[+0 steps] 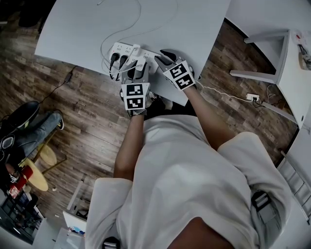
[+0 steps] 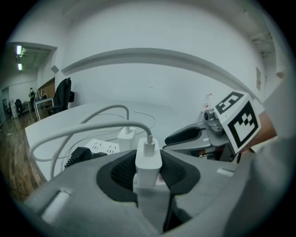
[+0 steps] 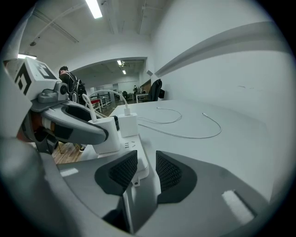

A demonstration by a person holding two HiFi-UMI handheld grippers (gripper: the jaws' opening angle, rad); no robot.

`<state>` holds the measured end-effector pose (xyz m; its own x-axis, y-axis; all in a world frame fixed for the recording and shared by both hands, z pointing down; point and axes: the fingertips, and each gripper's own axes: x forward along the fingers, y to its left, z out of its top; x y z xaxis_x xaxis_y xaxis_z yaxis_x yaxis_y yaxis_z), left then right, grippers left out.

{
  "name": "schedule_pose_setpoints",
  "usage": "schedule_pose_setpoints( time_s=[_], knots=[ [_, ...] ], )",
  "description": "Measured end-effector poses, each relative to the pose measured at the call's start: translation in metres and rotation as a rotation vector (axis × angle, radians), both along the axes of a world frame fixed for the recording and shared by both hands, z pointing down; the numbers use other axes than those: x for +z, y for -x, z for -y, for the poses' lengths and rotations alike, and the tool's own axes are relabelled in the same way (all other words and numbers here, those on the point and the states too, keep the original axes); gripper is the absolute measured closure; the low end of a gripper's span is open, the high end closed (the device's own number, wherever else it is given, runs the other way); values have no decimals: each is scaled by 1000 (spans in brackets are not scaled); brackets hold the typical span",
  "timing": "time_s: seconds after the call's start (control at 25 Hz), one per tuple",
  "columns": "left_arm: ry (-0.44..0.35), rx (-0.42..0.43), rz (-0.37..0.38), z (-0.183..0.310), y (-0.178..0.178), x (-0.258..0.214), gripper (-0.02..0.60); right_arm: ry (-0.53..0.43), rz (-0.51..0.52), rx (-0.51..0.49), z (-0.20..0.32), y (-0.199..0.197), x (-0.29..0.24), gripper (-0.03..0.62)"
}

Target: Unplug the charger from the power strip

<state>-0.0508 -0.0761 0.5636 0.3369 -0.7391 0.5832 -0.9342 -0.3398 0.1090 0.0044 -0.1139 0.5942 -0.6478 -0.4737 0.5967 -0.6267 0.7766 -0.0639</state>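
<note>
An open-plan office is indicated by the large white rectangular table point(image 1: 97, 29), the black swivel chair point(image 2: 62, 95) beyond its far corner, grey-brown wood-plank flooring point(image 1: 97, 112) and long ceiling strip lights point(image 3: 94, 8).

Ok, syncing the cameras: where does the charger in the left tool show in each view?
Head view: charger upper centre, at the table's near edge.
Left gripper view: lower centre, gripped.
Right gripper view: left of centre.
Shared landmark: power strip.
</note>
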Motion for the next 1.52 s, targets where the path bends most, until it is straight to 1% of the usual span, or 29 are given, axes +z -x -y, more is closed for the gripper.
schedule_pose_setpoints(
  time_s=[0.08,0.16,0.24,0.36,0.4,0.48,0.6,0.92,0.96,1.0,1.12,1.16,1.2,1.32,1.52],
  knots=[
    [2,-22,-46,1,2,-2,439,13,-4,6,0,-1,1,459],
    [-1,-31,-56,1,2,-3,439,18,3,14,0,-2,1,450],
    [-11,-16,-16,0,2,-3,439,17,10,21,0,-2,1,448],
    [-27,44,88,-2,-2,-3,442,17,5,24,-3,-3,1,448],
    [-29,59,107,-3,-4,-3,442,19,2,24,-3,-3,1,448],
    [-27,74,122,-3,-5,-2,442,22,-1,25,-3,-3,2,448],
    [-19,64,97,-1,-4,-2,442,21,1,30,-3,-3,2,448],
    [0,9,-36,0,2,-4,440,20,0,37,-3,-4,2,442],
    [2,7,-39,1,2,-4,439,21,0,38,-2,-4,2,442],
    [1,15,-21,1,2,-4,439,21,1,37,-2,-4,2,442],
    [-24,87,106,-2,-4,-4,441,21,-1,35,-3,-4,2,441],
    [-30,102,128,-3,-5,-4,440,21,-2,34,-4,-4,2,442],
    [-32,108,134,-3,-5,-4,440,21,-3,34,-4,-3,2,442],
    [-27,90,98,-2,-4,-4,440,20,-8,33,-4,-4,1,441],
    [-24,57,-11,-2,2,-5,440,20,-4,33,-4,-5,2,440]
  ],
)
